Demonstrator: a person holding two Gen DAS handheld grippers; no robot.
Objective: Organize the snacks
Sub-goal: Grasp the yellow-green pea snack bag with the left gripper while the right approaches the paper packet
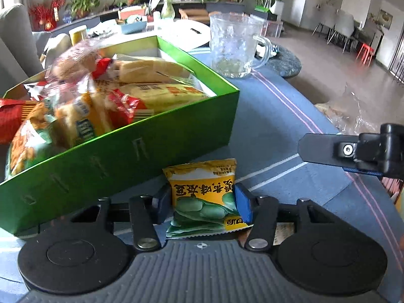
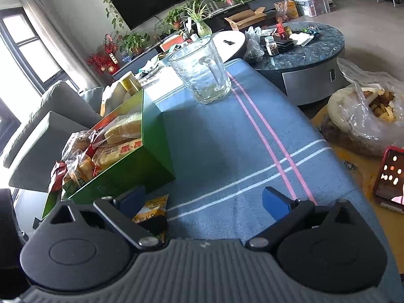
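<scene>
My left gripper (image 1: 203, 202) is shut on a yellow-and-green bean snack packet (image 1: 202, 192), held just above the blue cloth beside the green box (image 1: 151, 149). The box is full of wrapped breads and snack packs (image 1: 101, 101). My right gripper (image 2: 202, 199) is open and empty over the blue cloth, to the right of the box (image 2: 131, 171). The packet (image 2: 151, 209) shows by its left finger. One right finger (image 1: 325, 149) shows at the right of the left wrist view.
A clear glass mug (image 1: 234, 45) (image 2: 202, 70) stands on the blue striped cloth (image 2: 227, 139) beyond the box. A plastic bag of food (image 2: 363, 116) and a phone (image 2: 388, 176) lie off the right edge. A round dark table (image 2: 303, 50) stands behind.
</scene>
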